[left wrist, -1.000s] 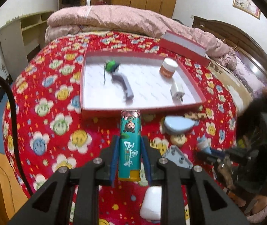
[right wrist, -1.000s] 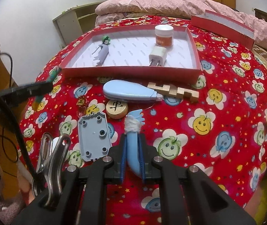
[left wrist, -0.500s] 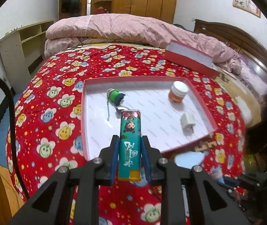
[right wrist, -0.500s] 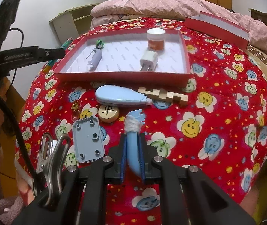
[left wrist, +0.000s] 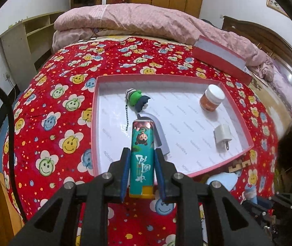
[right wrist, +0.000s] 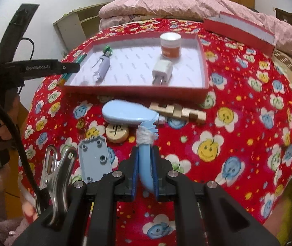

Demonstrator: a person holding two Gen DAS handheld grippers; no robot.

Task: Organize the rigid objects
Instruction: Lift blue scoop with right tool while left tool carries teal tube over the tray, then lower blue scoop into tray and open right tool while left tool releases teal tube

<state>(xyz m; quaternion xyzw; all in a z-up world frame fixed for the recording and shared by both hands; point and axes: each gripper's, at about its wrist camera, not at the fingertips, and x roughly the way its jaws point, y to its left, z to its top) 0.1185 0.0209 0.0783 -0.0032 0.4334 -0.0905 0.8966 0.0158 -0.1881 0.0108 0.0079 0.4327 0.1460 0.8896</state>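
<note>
The left gripper [left wrist: 142,171], clamped on a teal tube [left wrist: 142,156], hovers above the red tray [left wrist: 240,116], needing lowering and release, while the right gripper [right wrist: 145,171] grips a blue hook [right wrist: 145,160].

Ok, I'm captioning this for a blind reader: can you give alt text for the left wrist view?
The left tool grips a teal tube above a shallow red tray on a red flowered bedspread. The tray holds a white-lidded jar, a white plug, a green keychain and a grey piece.
</note>
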